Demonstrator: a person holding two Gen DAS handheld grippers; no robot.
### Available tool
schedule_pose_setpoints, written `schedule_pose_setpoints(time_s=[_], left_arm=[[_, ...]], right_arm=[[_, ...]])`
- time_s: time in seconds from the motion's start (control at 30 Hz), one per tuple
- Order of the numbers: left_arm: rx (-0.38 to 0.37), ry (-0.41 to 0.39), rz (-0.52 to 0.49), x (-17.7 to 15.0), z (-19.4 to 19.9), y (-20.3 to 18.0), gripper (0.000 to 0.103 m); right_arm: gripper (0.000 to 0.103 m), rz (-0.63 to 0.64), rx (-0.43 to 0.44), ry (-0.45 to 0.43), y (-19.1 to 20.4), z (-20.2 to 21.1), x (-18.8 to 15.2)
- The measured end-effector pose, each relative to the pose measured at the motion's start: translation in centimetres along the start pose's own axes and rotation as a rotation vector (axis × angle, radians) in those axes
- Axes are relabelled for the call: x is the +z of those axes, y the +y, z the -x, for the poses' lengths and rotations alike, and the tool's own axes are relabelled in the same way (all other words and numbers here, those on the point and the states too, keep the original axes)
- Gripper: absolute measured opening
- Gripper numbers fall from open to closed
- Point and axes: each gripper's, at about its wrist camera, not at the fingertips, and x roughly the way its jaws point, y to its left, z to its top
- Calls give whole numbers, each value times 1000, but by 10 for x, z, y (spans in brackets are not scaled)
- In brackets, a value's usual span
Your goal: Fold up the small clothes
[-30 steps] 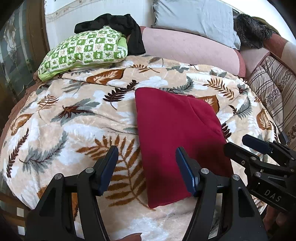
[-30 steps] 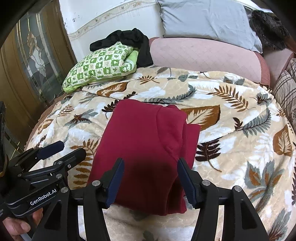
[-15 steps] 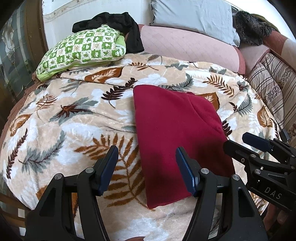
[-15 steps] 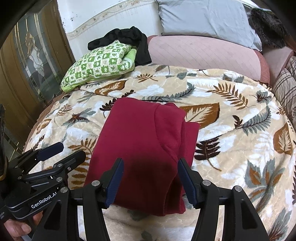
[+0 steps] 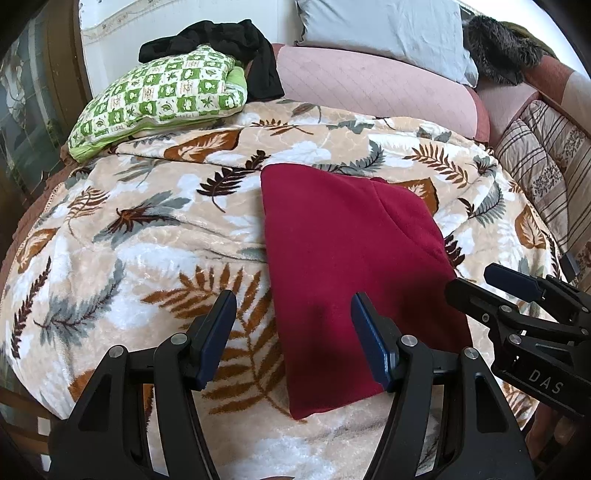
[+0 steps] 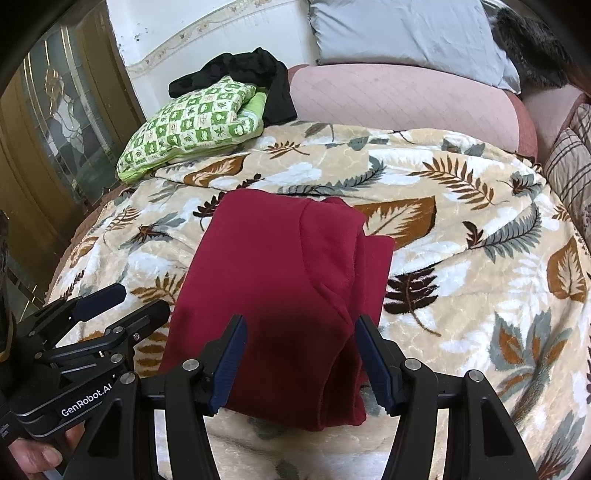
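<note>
A dark red garment (image 5: 343, 258) lies folded flat on the leaf-print blanket (image 5: 147, 240); it also shows in the right wrist view (image 6: 280, 280), with a folded layer along its right side. My left gripper (image 5: 293, 317) is open and empty, held above the garment's near left edge. My right gripper (image 6: 299, 339) is open and empty above the garment's near end. Each gripper shows in the other's view: the right one (image 5: 491, 282) and the left one (image 6: 122, 306).
A green checked pillow (image 5: 162, 99) with a black garment (image 5: 236, 48) on it sits at the back left. A pink bolster (image 5: 373, 85), a grey pillow (image 5: 380, 33) and a striped cushion (image 5: 535, 158) line the back and right. A glass door (image 6: 62, 122) stands left.
Both grippers have drawn back slightly toward me, so the scene sits a little higher and farther in both views. The red garment has not moved. Both jaws stay open.
</note>
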Motion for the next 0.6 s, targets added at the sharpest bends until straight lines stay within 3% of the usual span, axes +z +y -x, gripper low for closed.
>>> schedule_pose_setpoints(time_s=[0.6], left_arm=[[-6,18,-9,0,-8,-1,65]], right_arm=[[59,-12,4,17,-3,-8,-1]])
